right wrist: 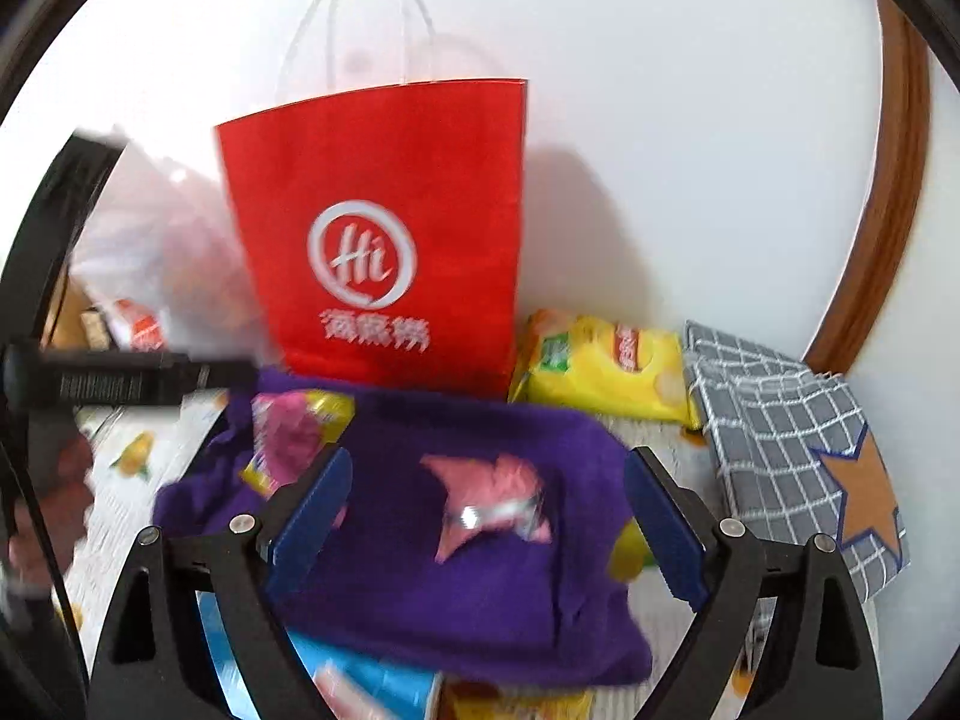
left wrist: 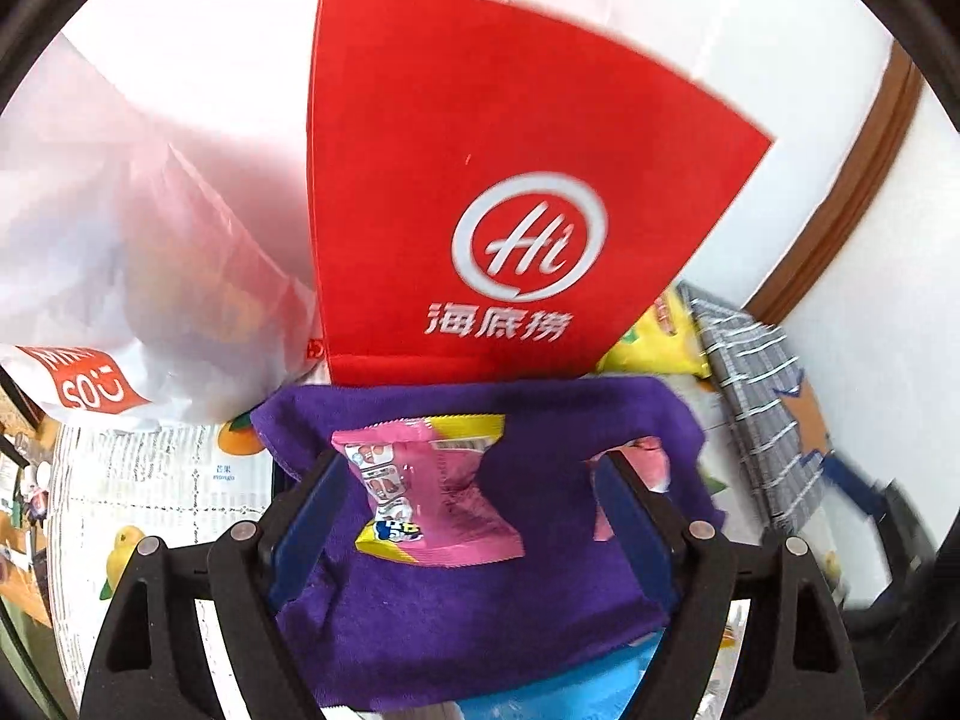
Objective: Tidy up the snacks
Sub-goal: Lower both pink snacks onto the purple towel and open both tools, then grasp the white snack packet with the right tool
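1. Looking along your left gripper (left wrist: 474, 516), you have its blue pads spread wide and holding nothing. The pink-and-yellow foil snack packet (left wrist: 429, 489) lies flat on the folded purple towel (left wrist: 480, 600), between the pads and closer to the left one, not yet touched. A second, smaller pink wrapper (left wrist: 645, 459) peeks out just beyond the right pad. Behind the towel stands the red paper carrier bag with a white logo (left wrist: 480, 180), and a white plastic shopping bag (left wrist: 138, 276) slumps to its left.

2. Expect the packet to be light, crinkly and slippery, with soft contents that could crush. Take it across its flat middle or by a sealed end, closing gently.

3. Looking along your right gripper (right wrist: 486, 516), its pads are also spread apart and empty. The smaller pink wrapper (right wrist: 489, 504) sits on the towel (right wrist: 450, 588) between them, roughly centred. The larger packet (right wrist: 294, 438) lies further left, beyond the left pad. A yellow crisp bag (right wrist: 600, 366) rests on the worktop beside the red bag (right wrist: 372, 228), with a grey checked fabric box (right wrist: 792, 450) to the right.
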A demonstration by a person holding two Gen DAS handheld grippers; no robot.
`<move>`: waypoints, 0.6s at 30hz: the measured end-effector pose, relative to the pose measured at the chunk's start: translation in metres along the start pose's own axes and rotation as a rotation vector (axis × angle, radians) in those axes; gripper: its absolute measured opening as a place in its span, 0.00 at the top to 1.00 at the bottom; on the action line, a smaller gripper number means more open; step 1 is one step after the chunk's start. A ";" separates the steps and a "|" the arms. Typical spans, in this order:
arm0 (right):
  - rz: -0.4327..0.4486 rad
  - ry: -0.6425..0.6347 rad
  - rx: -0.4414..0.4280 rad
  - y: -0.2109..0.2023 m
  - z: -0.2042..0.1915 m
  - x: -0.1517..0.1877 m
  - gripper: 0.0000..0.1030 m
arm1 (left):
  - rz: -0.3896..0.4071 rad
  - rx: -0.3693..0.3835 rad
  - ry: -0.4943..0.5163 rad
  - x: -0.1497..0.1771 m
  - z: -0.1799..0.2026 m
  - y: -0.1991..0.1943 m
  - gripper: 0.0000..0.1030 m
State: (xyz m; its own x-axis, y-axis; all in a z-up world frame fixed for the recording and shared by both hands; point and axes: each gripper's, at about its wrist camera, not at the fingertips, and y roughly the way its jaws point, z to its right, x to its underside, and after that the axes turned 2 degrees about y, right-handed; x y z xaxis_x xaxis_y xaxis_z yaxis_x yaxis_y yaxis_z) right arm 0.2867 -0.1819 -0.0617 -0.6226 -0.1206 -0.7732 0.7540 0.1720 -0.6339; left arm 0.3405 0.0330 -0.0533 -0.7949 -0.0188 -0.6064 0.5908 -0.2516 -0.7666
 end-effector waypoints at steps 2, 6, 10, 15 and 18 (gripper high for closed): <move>-0.032 0.015 -0.011 -0.008 -0.001 0.011 0.12 | 0.019 -0.019 0.004 0.000 0.000 -0.014 0.20; -0.105 0.084 -0.014 -0.016 -0.004 0.041 0.12 | 0.042 -0.035 -0.004 0.012 0.003 -0.035 0.19; -0.136 0.132 -0.012 -0.018 -0.014 0.067 0.17 | 0.024 -0.051 -0.011 0.031 -0.006 -0.054 0.19; -0.156 0.152 0.005 -0.012 -0.028 0.087 0.17 | 0.026 -0.099 -0.038 0.056 -0.030 -0.074 0.19; -0.177 0.156 0.008 -0.005 -0.037 0.099 0.17 | 0.020 -0.116 -0.059 0.076 -0.046 -0.082 0.19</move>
State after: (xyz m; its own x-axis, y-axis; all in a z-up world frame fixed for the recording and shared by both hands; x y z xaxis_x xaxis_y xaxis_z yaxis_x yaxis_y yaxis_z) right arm 0.2135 -0.1590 -0.1344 -0.7698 0.0045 -0.6382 0.6311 0.1541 -0.7602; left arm 0.2382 0.0965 -0.0461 -0.7878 -0.0802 -0.6107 0.6156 -0.1376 -0.7760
